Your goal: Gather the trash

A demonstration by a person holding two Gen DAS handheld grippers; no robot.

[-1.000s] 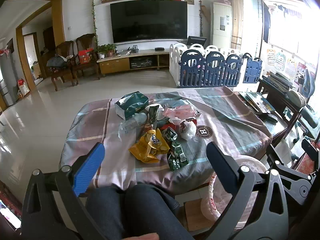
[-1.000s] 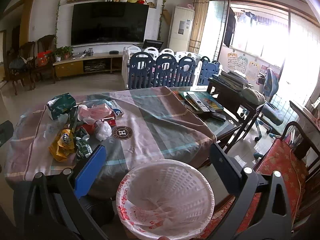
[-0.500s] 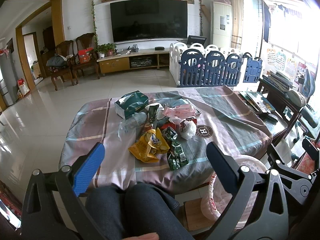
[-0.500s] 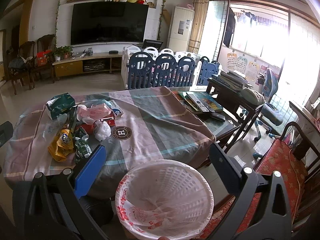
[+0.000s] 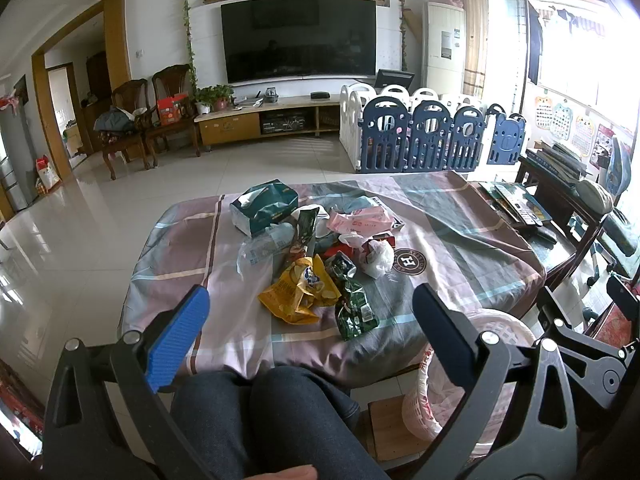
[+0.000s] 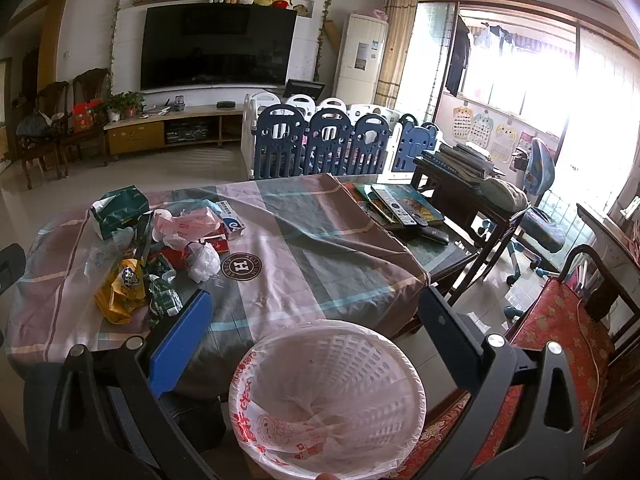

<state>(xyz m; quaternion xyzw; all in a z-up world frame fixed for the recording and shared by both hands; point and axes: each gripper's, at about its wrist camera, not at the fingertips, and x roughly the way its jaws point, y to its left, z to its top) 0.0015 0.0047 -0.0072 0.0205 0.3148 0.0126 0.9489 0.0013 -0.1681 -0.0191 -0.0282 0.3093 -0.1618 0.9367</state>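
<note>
The left gripper [image 5: 310,332] hangs level above the person's knees [image 5: 264,412], fingers spread wide and holding nothing, aimed at the trash pile. The right gripper [image 6: 316,344] is likewise spread and empty, poised over the white basket [image 6: 400,364] on the floor at the table's near right corner. The table [image 5: 460,220] wears a plaid cloth, in a living room with a wall television [image 5: 298,40]. The pile lies left of centre: one yellow chip bag [image 5: 296,292], one green wrapper [image 5: 354,312], one clear bottle [image 5: 264,242], one green tissue pack [image 5: 264,206], one pink packet [image 5: 358,220], one white crumpled bag [image 5: 378,258].
</note>
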